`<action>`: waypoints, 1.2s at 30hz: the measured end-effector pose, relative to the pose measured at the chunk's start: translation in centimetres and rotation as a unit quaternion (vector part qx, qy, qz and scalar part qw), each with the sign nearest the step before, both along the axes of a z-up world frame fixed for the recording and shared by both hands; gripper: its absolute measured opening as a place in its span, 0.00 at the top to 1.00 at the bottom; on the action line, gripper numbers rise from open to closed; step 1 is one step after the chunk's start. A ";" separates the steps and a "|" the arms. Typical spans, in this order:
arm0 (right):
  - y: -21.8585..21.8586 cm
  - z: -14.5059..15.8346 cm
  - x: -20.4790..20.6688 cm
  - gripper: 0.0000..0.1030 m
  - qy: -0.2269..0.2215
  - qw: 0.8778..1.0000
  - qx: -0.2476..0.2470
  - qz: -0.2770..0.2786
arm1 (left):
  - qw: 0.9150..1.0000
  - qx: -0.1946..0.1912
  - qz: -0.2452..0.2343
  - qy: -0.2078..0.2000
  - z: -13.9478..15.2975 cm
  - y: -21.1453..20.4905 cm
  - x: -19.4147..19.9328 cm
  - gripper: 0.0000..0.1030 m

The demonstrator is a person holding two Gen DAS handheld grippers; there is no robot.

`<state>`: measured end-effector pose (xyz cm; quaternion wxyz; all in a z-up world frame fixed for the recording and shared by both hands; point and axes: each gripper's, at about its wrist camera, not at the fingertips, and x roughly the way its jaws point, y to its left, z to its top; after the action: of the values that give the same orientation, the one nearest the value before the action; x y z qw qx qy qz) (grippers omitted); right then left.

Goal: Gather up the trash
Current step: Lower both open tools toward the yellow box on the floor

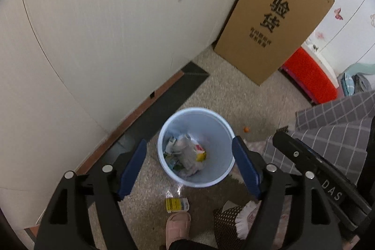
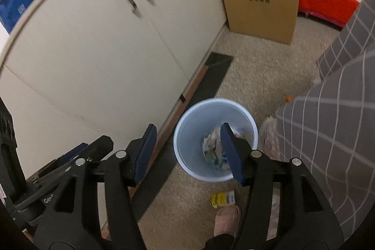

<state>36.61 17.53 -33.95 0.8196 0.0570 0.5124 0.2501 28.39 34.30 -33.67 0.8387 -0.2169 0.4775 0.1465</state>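
Note:
A pale blue trash bin [image 1: 222,176] stands on the speckled floor beside the white cabinet; it also shows in the right wrist view [image 2: 187,151]. Crumpled paper and wrappers [image 1: 185,152] lie inside it, and show in the right wrist view [image 2: 212,147] too. A small yellow and white carton [image 1: 177,204] lies on the floor in front of the bin, seen also in the right wrist view [image 2: 223,199]. My left gripper [image 1: 189,142] is open and empty above the bin. My right gripper [image 2: 188,128] is open and empty, also above the bin.
A white cabinet [image 1: 93,27] with two handles runs along the left. A tall cardboard box [image 1: 274,22] leans at the back. A red and white low piece [image 1: 309,79] stands behind. Grey checked bedding [image 2: 328,132] hangs at the right. A pink slipper [image 1: 178,226] is near the carton.

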 end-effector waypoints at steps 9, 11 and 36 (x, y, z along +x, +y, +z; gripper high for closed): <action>-0.1 -4.4 -1.9 0.45 0.025 0.999 -0.037 0.025 | 0.999 -0.030 -0.023 0.009 -5.3 -1.1 -2.0 0.29; -0.2 -5.3 -2.5 0.45 0.030 0.997 -0.050 0.043 | 0.998 -0.047 -0.037 0.005 -6.9 -1.5 -3.0 0.29; -6.0 -28.6 -6.2 0.31 0.233 0.959 -0.118 0.110 | 0.949 -0.278 -0.041 0.143 -36.8 -5.7 -9.7 0.26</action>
<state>30.41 11.48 -62.57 0.6455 -0.0407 0.7183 0.2564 18.65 28.61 -70.45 0.6732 -0.3985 0.6229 0.0031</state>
